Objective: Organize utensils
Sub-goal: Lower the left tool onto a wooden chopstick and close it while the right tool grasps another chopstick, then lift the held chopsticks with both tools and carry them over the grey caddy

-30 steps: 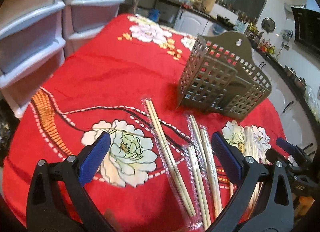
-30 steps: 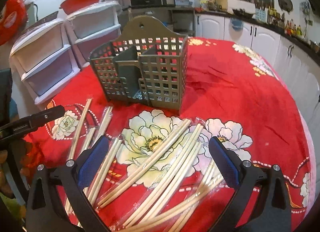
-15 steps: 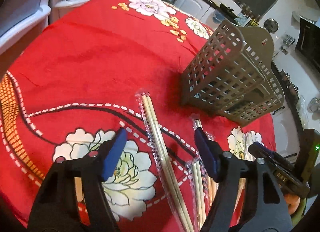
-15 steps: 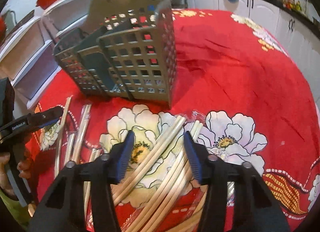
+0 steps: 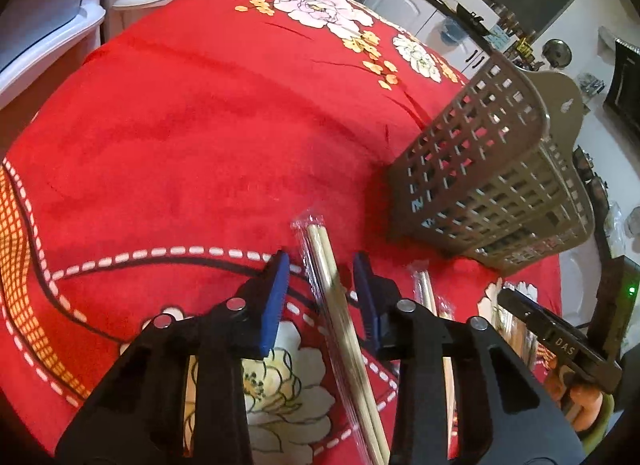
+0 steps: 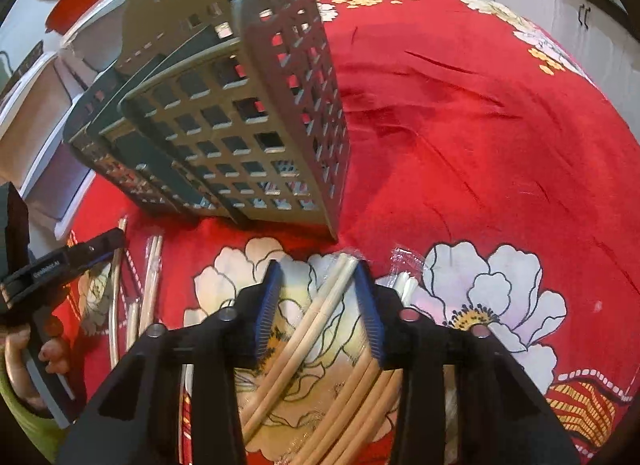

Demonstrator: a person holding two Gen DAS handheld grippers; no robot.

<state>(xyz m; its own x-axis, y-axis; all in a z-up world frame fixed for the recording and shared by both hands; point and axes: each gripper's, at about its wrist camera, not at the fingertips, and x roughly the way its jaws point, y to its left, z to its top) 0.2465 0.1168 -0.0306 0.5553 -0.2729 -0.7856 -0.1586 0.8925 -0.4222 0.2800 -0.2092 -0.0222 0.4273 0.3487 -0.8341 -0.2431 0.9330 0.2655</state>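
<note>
Plastic-wrapped pairs of wooden chopsticks lie on a red flowered tablecloth. In the left wrist view my left gripper (image 5: 320, 285) is open, its blue pads either side of one wrapped pair (image 5: 332, 293) without touching it. In the right wrist view my right gripper (image 6: 318, 297) is open around the top end of another wrapped pair (image 6: 320, 305), with more pairs (image 6: 360, 385) beside it. A grey-brown lattice utensil holder (image 5: 492, 173) stands just beyond both grippers; it also shows in the right wrist view (image 6: 240, 121).
White plastic drawer units (image 5: 48, 25) stand at the table's left edge. Further wrapped chopsticks (image 6: 148, 285) lie between the two grippers. The left gripper's body (image 6: 52, 269) shows at the right wrist view's left. Kitchen counters and cabinets (image 5: 420, 1) lie beyond the table.
Both grippers have moved forward and down toward the table and narrowed their jaws. Each now straddles a wrapped chopstick pair. The holder looms closer.
</note>
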